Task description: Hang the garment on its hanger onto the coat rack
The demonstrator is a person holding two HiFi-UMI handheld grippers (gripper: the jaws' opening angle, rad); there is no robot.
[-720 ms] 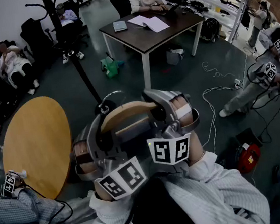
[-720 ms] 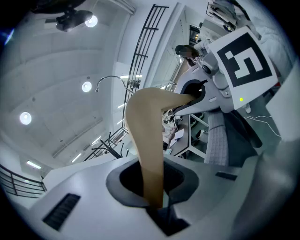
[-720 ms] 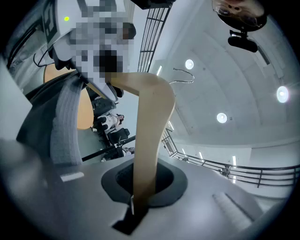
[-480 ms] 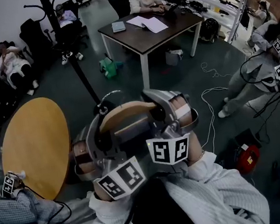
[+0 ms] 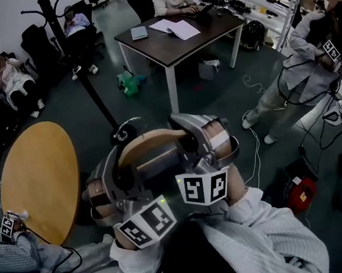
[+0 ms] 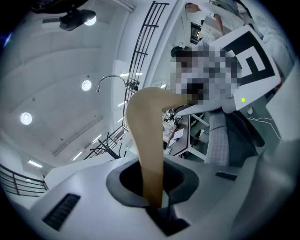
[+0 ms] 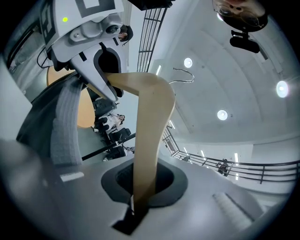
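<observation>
1. The left claw [image 6: 157,206] is clamped on one arm of the wooden hanger [image 5: 153,140]; the arm runs straight out from between its jaws.
2. The right claw [image 7: 136,206] is clamped tight on the other arm; the two claws face each other across the hanger's bend.
3. The hanger is held in the air close in front of the person, above the floor; its wire hook [image 5: 129,122] rises from the bend.
4. The rack [image 5: 82,69], a black pole with curved pegs at the top, stands on the floor beyond the hanger; the hook is not yet on a peg.
5. The garment cannot be made out in any view.
6. A round wooden bench [image 5: 36,174] lies to the left of the claws; a dark bench [image 5: 208,32] carrying papers stands farther off, past the rack.
</observation>
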